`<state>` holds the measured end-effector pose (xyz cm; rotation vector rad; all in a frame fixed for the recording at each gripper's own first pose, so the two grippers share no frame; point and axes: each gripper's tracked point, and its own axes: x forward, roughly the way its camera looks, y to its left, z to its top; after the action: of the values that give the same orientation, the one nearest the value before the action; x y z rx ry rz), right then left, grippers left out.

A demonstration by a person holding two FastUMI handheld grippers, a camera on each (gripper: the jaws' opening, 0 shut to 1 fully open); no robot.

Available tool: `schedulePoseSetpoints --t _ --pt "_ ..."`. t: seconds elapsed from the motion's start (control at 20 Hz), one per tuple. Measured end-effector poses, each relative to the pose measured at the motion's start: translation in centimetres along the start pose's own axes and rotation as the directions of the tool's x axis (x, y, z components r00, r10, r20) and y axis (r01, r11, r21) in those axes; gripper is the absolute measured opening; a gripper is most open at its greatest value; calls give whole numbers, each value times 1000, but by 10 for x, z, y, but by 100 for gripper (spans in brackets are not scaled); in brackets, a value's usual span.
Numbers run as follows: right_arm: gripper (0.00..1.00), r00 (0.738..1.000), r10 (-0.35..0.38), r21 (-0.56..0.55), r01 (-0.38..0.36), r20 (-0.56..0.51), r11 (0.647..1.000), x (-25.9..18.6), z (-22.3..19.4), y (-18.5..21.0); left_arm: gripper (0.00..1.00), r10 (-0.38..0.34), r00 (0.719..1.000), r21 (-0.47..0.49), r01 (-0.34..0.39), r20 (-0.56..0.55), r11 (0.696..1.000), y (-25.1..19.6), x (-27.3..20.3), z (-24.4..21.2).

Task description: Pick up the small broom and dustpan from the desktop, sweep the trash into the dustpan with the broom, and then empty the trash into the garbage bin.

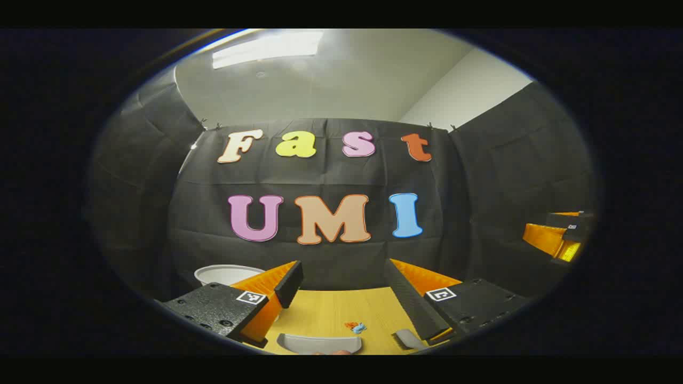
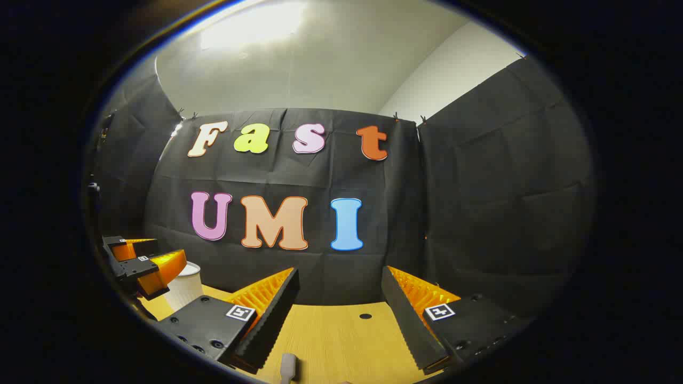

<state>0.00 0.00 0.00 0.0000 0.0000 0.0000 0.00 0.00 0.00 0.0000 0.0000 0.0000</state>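
Pick-up has not begun: left gripper (image 1: 341, 282) and right gripper (image 2: 339, 298) hover with fingers apart above the desktop (image 1: 331, 312); dustpan (image 1: 319, 343) lies just before the trash (image 1: 356, 326), broom (image 1: 408, 338) beside it; each gripper must descend

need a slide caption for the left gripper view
Open left gripper above the desk, dustpan and scattered trash below, white bin behind.

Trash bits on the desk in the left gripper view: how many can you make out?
2: a reddish scrap and a blue scrap, touching, on the desk just beyond the dustpan. They are tiny; more may be hidden.
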Motion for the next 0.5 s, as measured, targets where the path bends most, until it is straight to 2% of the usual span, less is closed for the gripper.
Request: schedulePoseSetpoints --t 0.5 --pt "99 1000 5 -1 -5 0 1000 -7 2 -1 93 13 1000 -2 -13 -19 1000 1 -6 -4"
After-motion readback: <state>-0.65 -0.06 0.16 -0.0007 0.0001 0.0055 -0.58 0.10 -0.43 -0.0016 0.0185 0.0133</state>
